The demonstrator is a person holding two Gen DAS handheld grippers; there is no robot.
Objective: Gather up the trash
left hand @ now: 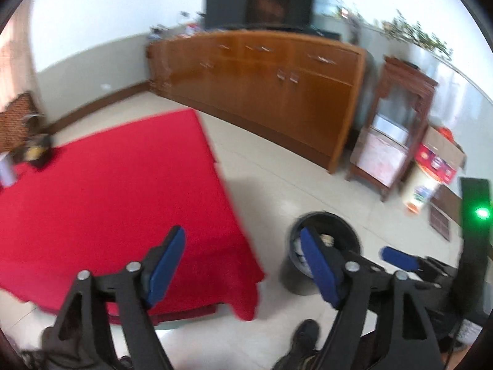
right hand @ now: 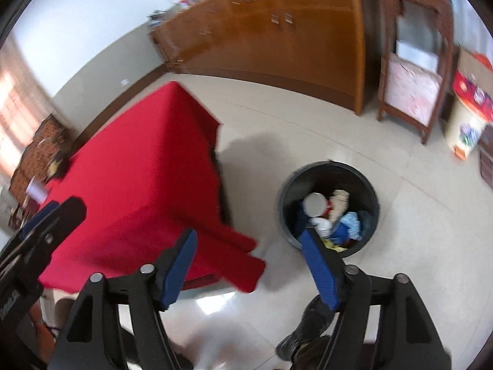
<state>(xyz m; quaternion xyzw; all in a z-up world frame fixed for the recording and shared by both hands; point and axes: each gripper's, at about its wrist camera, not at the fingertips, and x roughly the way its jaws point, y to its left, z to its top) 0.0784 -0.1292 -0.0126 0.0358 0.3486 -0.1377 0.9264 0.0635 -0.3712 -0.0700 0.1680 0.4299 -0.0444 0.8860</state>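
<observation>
Both the left gripper [left hand: 240, 262] and right gripper [right hand: 248, 262] are held apart, empty; crumpled paper and cloth trash [right hand: 334, 215], judged light and soft, is seen inside the round black bin [right hand: 286, 185], right of the red-covered table [right hand: 138, 166]; loose folds are best pinched.

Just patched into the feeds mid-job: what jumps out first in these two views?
The bright red tablecloth fills the left of both views, almost bare apart from a few small items at its far left edge. On the pale tiled floor to its right stands a dark round bin already holding mixed trash, including a white cup. Both the left hand-held gripper and the right hand-held gripper are open and empty.
</observation>
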